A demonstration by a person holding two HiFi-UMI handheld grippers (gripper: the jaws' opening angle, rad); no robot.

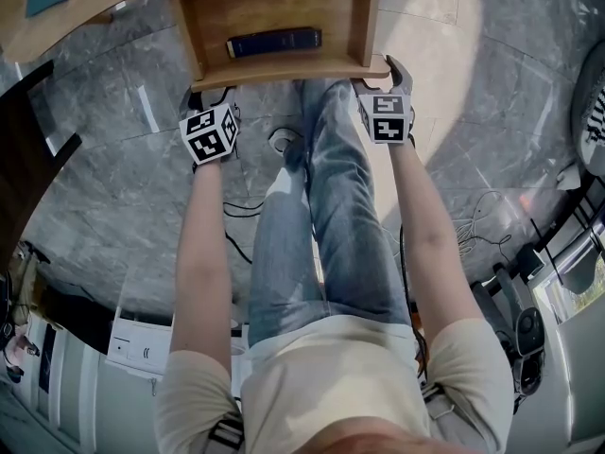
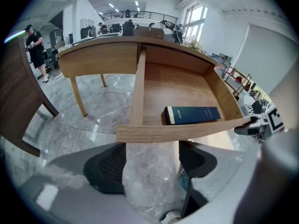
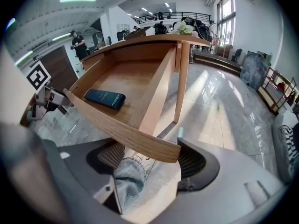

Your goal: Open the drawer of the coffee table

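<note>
The wooden drawer (image 1: 284, 67) of the coffee table (image 1: 85, 8) stands pulled out, with a dark blue book (image 1: 274, 42) lying flat inside. My left gripper (image 1: 206, 102) sits at the left end of the drawer's front panel (image 2: 177, 132). Its jaws are spread wide just below the panel's lower edge, and nothing is pinched between them. My right gripper (image 1: 389, 81) is at the right end of the same panel (image 3: 117, 125), also open, with its fingers (image 3: 196, 161) under the panel's corner. The book (image 2: 192, 115) shows in both gripper views (image 3: 104, 98).
The person's jeans-clad legs (image 1: 331, 216) stand directly under the drawer on a grey marble floor with cables (image 1: 241, 206). Dark wooden furniture (image 1: 19, 159) is at the left and equipment (image 1: 529, 339) at the right. A table leg (image 3: 183, 83) stands beside the drawer.
</note>
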